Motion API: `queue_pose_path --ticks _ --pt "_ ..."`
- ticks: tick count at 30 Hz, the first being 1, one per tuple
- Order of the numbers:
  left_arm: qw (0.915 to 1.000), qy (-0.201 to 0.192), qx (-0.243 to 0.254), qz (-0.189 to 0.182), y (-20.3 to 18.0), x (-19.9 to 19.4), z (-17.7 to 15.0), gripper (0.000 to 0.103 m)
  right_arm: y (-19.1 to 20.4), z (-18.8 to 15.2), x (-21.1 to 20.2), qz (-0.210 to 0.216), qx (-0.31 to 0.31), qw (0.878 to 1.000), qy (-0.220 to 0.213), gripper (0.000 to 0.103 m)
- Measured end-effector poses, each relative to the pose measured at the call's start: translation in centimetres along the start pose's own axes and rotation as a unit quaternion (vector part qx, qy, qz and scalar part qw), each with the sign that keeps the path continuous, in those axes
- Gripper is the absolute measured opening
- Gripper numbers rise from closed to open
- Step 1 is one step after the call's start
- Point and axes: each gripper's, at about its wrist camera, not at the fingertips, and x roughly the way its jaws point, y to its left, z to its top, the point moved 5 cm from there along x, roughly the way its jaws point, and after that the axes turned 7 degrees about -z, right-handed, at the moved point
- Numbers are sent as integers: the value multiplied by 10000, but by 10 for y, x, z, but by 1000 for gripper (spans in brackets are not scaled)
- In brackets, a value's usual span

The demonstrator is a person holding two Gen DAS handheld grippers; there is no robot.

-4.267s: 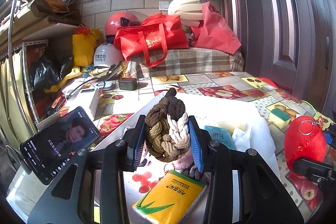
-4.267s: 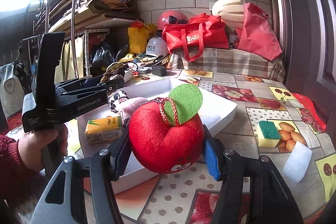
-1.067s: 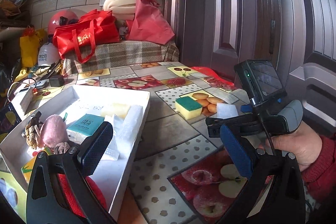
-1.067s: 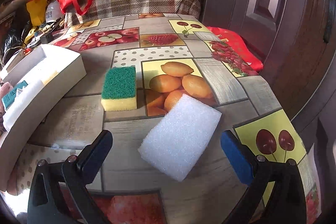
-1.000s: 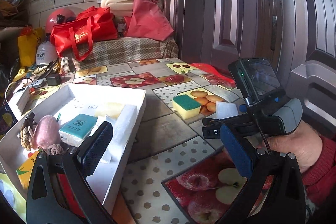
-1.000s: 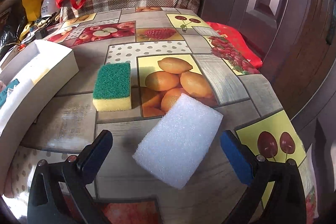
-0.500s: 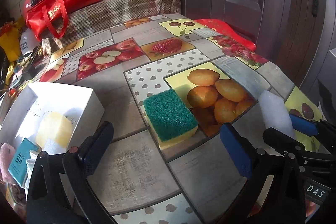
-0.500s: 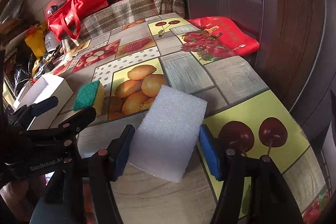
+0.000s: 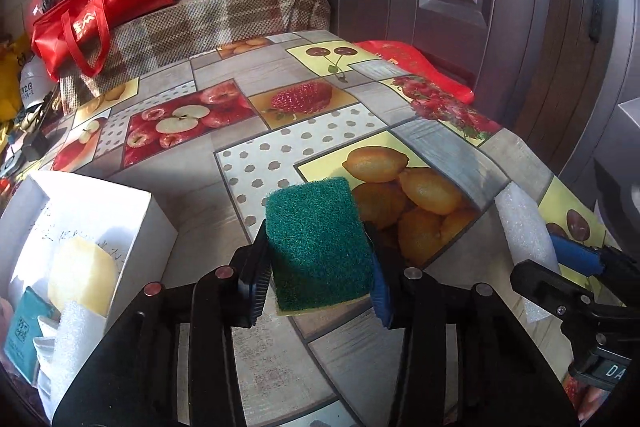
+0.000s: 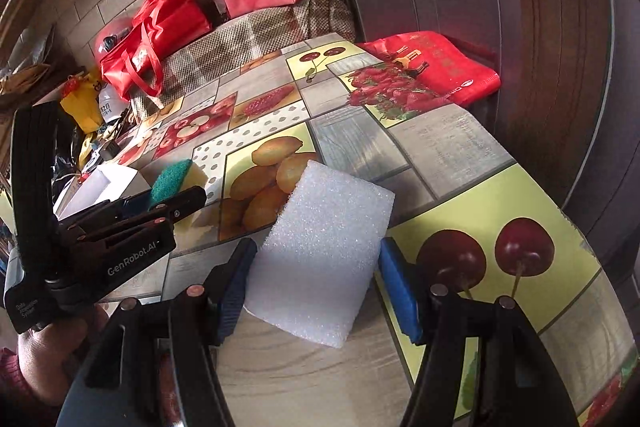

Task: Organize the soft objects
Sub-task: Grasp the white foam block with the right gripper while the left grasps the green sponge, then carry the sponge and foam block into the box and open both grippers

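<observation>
My left gripper (image 9: 316, 279) is shut on a green-topped yellow sponge (image 9: 318, 241), just above the fruit-print tablecloth. My right gripper (image 10: 316, 283) is shut on a white foam block (image 10: 320, 251) that rests on the table. The white foam block also shows at the right of the left wrist view (image 9: 524, 227), between blue pads. The green sponge shows at the left of the right wrist view (image 10: 168, 181). A white box (image 9: 132, 215) at the left holds a yellow sponge (image 9: 82, 275), a teal packet (image 9: 22, 327) and white foam.
The table edge (image 10: 560, 203) runs close on the right, with a brown door beyond. A red bag (image 10: 432, 67) lies at the far right edge. Red bags (image 9: 100, 7) sit on a plaid-covered surface at the back.
Both grippers closed in: the left jaws shut on the green sponge and the right jaws tightened on the white foam block. Earlier, the rope toy and plush apple went into the box.
</observation>
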Motion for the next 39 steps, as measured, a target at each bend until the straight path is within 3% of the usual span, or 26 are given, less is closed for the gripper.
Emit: queue_pose_path --ticks 7,14,22,30,39 --pt "9966 -761 -163 -273 12 -65 -26 41 0 4 -18 -89 -22 9985 -541 63" --pt "9932 -1099 96 -360 11 -124 -62 41 21 1 -44 -337 -497 9902 -1257 63" --pt "9899 -1387 132 -247 37 -171 -89 41 62 -24 -80 -81 -915 9803 -1751 63" --pt "9838 -1753 243 284 72 -206 -107 42 104 -34 -82 326 -1175 9768 -1758 63" --pt "9814 -1873 98 415 100 -216 -112 42 126 -42 -85 440 -1378 9717 -1867 63"
